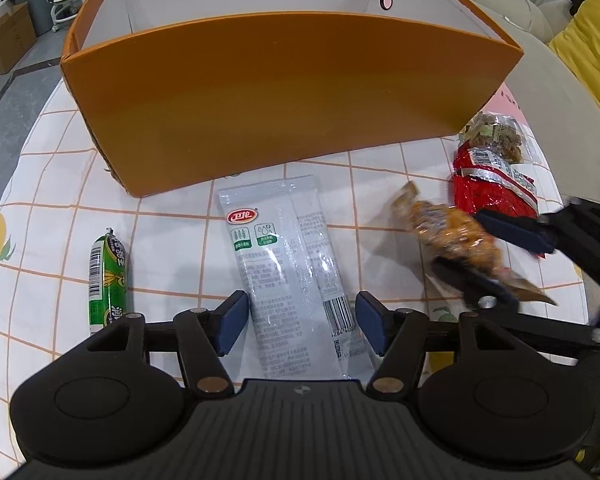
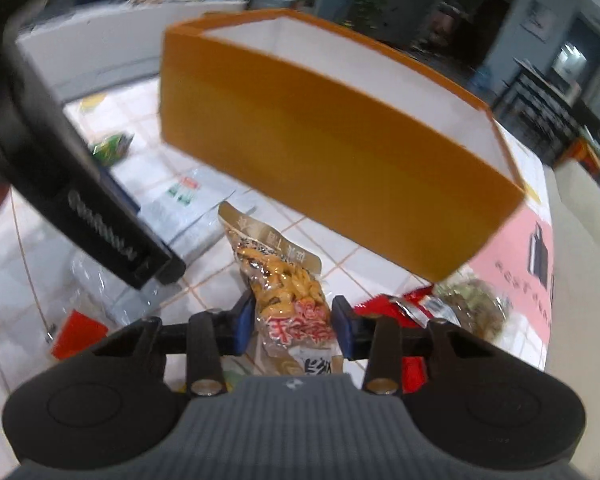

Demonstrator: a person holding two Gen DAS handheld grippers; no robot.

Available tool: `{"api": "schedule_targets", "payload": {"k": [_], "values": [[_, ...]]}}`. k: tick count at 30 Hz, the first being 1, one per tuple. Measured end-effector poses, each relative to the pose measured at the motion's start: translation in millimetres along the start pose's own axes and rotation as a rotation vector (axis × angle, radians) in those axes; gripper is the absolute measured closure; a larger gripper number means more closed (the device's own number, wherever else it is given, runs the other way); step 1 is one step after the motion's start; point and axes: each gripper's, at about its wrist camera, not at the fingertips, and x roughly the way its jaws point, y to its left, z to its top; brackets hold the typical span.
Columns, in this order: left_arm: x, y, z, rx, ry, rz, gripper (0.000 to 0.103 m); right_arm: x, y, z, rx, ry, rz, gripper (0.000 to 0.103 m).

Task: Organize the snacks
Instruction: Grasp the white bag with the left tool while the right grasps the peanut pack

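Observation:
An orange box (image 1: 284, 96) with a white inside stands at the back of the tiled cloth; it also shows in the right wrist view (image 2: 340, 168). My left gripper (image 1: 300, 322) is open, its pads on either side of a clear grey snack packet (image 1: 292, 264) lying flat. My right gripper (image 2: 293, 322) is shut on a tan-and-orange snack bag (image 2: 288, 292), lifted slightly off the cloth; the bag (image 1: 456, 236) and the right gripper (image 1: 488, 252) also show in the left wrist view. A green sausage stick (image 1: 107, 280) lies at the left.
A red foil packet (image 1: 492, 188) and a clear bag of brown snacks (image 1: 498, 136) lie at the right by the box corner. The left gripper's body (image 2: 100, 216) fills the left of the right wrist view. A yellow cushion (image 1: 592, 48) lies beyond the table.

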Motion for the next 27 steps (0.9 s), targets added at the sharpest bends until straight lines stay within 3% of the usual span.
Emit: {"api": "schedule_targets", "payload": {"k": [6,9,19,22,27], "values": [[5.6,-12.2,1.8,0.011,-0.006,0.055,0.024,-20.4,-17.9,-0.9,0.207,-0.014,0.02,0.065],[6.3,-19.5,-1.0,0.06,-0.031,0.101,0.04,-25.3,-23.4,-5.6,0.31,-0.006,0.032,0.065],[-20.3,-11.6,-9.1,0.023,-0.144,0.032,0.047,-42.9,-32.4,-24.5,0.503,-0.01,0.05,0.067],[-35.2,-12.5,-10.7,0.018,-0.173,0.014,0.047,-48.4,-40.1,-25.6,0.561,-0.023,0.053,0.081],[-57.9,-15.1,-13.7,0.013,-0.215,0.003,0.047,-57.0,-45.0,-28.7,0.616,-0.023,0.044,0.081]]}}
